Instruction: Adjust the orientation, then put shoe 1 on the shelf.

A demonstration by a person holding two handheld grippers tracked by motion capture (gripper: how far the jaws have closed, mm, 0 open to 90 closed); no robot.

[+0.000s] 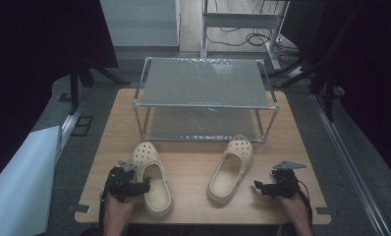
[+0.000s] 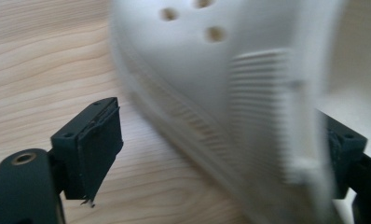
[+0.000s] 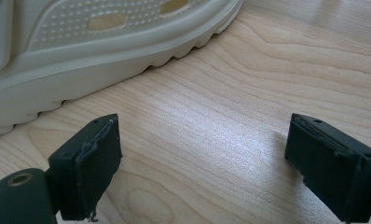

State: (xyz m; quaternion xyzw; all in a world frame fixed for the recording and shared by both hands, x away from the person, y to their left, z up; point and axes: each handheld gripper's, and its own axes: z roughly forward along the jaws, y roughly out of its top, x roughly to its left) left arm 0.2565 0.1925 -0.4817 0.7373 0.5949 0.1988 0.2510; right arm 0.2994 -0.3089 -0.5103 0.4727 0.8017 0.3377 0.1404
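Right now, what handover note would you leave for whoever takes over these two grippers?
Left gripper: jaws open, straddling the side wall of the left cream perforated foam clog; no grip yet.
Right gripper: jaws open and empty, beside the right cream foam clog, not touching it.
Both clogs lie on the light wooden table in front of the two-tier metal-framed rack, whose shelves hold nothing.
Done: nothing placed.
Left: probably grasp each clog and shelve it.

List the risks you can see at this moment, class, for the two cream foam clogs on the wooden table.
1. The left gripper straddles only the side wall of the left cream foam clog, so the soft wall may fold and slip.
2. The two-tier metal shoe rack stands just behind; a lifted clog could catch its frame.
3. The right gripper sits open beside the right cream foam clog and might nudge it.
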